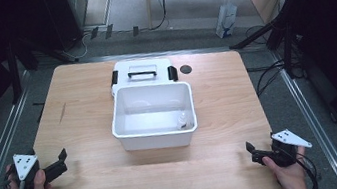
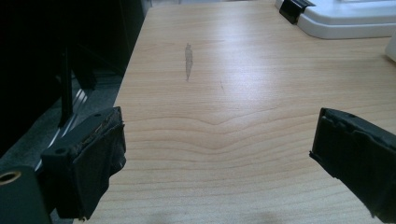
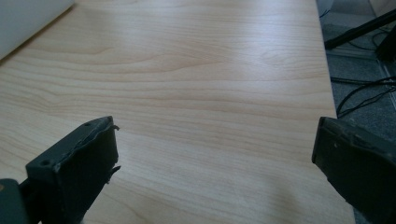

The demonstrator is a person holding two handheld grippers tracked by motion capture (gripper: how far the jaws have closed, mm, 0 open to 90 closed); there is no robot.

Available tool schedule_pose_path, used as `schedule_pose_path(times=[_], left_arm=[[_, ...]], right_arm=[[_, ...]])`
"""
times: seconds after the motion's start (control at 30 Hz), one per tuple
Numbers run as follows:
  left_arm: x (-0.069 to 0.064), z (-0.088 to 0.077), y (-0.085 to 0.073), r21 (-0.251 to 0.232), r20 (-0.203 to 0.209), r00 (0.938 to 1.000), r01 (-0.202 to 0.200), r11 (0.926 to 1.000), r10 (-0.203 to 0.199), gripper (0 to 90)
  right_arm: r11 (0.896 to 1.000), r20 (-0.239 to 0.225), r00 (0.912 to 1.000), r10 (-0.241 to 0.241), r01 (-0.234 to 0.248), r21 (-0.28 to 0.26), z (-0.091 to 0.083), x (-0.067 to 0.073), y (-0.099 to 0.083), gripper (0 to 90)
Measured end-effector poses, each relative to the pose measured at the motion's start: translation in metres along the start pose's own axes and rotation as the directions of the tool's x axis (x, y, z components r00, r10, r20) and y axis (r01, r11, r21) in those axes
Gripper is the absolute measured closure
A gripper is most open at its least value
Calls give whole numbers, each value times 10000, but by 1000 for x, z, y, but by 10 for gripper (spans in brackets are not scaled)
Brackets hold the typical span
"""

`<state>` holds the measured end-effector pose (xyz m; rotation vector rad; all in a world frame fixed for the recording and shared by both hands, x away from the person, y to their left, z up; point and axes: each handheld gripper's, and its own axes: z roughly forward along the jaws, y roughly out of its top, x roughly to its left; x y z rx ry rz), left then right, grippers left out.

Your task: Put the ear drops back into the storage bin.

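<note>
Both tools, left tool (image 1: 61, 160) and right tool (image 1: 252, 152), rest wide open and empty on the worktop (image 1: 94, 186); the white bin (image 1: 155, 136) sits ahead between them, lid (image 1: 141, 70) behind it, leaving approach room.

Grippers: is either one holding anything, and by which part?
Nothing is held. The left gripper and right gripper are both open over the table, apart from the white box.

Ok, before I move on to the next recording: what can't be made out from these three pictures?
- Small pale object inside the white bin, high view: too small to identify.
- Lid behind the bin, high view: its near part is hidden by the bin; left gripper view cuts it off at the top edge.
- Dark round spot on the table: too small to tell what it is.
- Bin in the right gripper view: cut off at the top-left corner.
</note>
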<state>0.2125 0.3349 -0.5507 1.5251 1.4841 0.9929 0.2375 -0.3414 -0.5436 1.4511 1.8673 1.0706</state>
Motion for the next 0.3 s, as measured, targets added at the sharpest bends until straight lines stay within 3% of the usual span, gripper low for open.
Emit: schedule_pose_path(times=[0.13, 0.3], left_arm=[[0, 0, 0, 13, 6, 10000, 3, 10000, -3, 35], [0, 0, 0, 17, -15, 10000, 24, 10000, -24, 35]], right_arm=[[9966, -11, 9987, 505, -505, -647, -6, -3, -5, 12], [9953, -35, 9985, 551, -552, -790, -7, -2, -7, 15]])
